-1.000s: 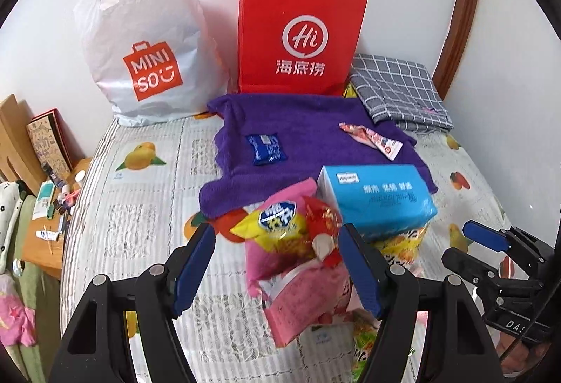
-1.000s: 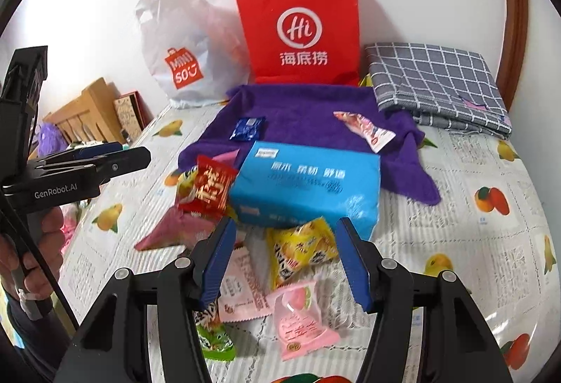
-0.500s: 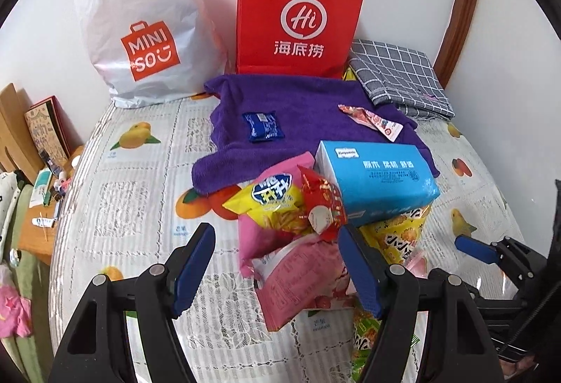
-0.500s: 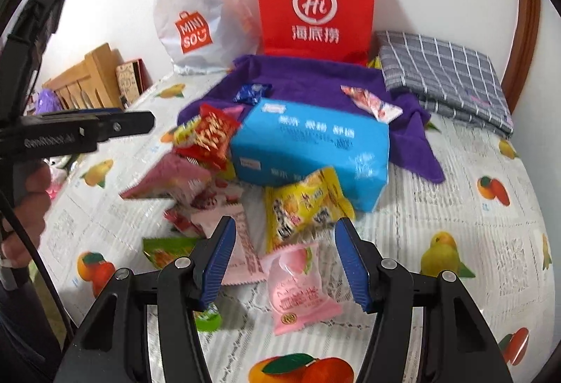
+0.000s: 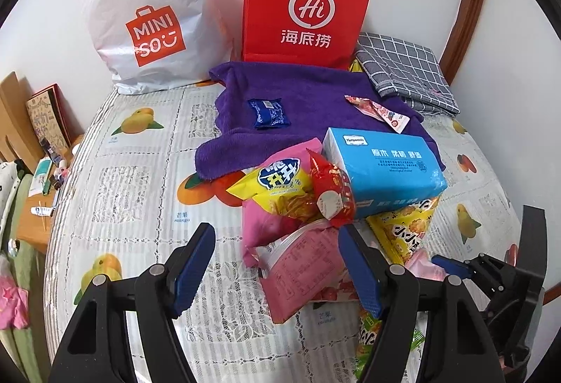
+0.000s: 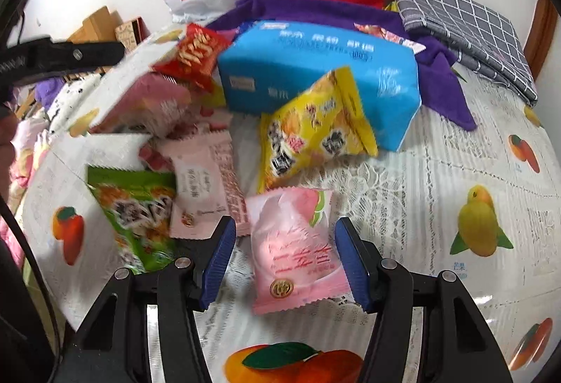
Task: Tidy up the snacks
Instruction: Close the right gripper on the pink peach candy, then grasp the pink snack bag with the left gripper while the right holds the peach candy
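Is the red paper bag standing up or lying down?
Standing up. The red bag stands upright against the wall, handles on top, behind the purple towel.

I read "MINISO" on the white plastic bag (image 5: 147,18); left of it... no: right of it, "Hi 海底捞" on the red paper bag (image 5: 308,4).

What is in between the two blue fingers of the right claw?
A pink snack packet lies between them on the fruit-print sheet, seen from the right wrist. The claw was just closing, pads not yet pressing.
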The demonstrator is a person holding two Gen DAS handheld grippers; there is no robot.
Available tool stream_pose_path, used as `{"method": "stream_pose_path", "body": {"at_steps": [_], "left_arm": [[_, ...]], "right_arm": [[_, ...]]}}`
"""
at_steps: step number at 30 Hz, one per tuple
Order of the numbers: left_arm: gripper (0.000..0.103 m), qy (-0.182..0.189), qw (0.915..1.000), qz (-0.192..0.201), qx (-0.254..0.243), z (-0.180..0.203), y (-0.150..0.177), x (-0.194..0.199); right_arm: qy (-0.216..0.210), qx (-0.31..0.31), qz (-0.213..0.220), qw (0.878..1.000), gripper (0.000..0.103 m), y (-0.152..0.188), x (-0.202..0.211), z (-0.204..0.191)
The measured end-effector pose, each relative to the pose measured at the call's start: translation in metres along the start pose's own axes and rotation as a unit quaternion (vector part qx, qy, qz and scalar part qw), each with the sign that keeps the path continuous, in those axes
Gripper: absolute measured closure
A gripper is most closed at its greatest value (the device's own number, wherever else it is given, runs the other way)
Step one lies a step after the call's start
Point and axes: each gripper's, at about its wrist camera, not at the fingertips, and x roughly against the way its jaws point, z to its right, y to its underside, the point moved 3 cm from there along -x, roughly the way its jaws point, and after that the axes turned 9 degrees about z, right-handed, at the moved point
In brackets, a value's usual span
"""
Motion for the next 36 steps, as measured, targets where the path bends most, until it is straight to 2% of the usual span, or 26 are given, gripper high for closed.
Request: {"method": "stream_pose_path", "body": {"at_steps": [2,5,11,17,21,33,36], "left_arm": [[0.032,-0.002,1.0,-0.003,-0.001,-0.001,0.002,-0.003],[0.032,-0.003,1.0,-0.008,0.003,-0.003,0.006,-0.007],[0.032,0.006,0.9999,-0.01,0.008,-0.005,0.007,-0.012],[0.032,0.014,0.9995,-0.021,0.017,-0.005,0.008,-0.023],[0.032,0.026,0.999,-0.028,0.023,0.0,0.007,-0.029],[0.032,0.061,0.9968,-0.051,-0.01,0.029,0.016,-0.044],[0.032,0.047,0.9971,-0.056,-0.023,0.035,0.021,-0.05]], "right_arm": [[0.015,0.011,0.011,1.0,0.059,0.002,0.0,0.0],[0.014,0.007,0.021,1.0,0.061,0.003,0.002,0.003],[0.04,-0.009,0.028,0.999,0.061,0.002,0.007,0.027],[0.046,-0.044,0.035,0.997,0.061,0.003,0.008,0.05],[0.055,-0.029,0.049,0.997,0.06,0.005,0.006,0.049],[0.047,-0.034,0.056,0.997,0.059,0.005,0.004,0.051],[0.045,-0.036,0.057,0.997,0.059,0.005,0.004,0.051]]}}
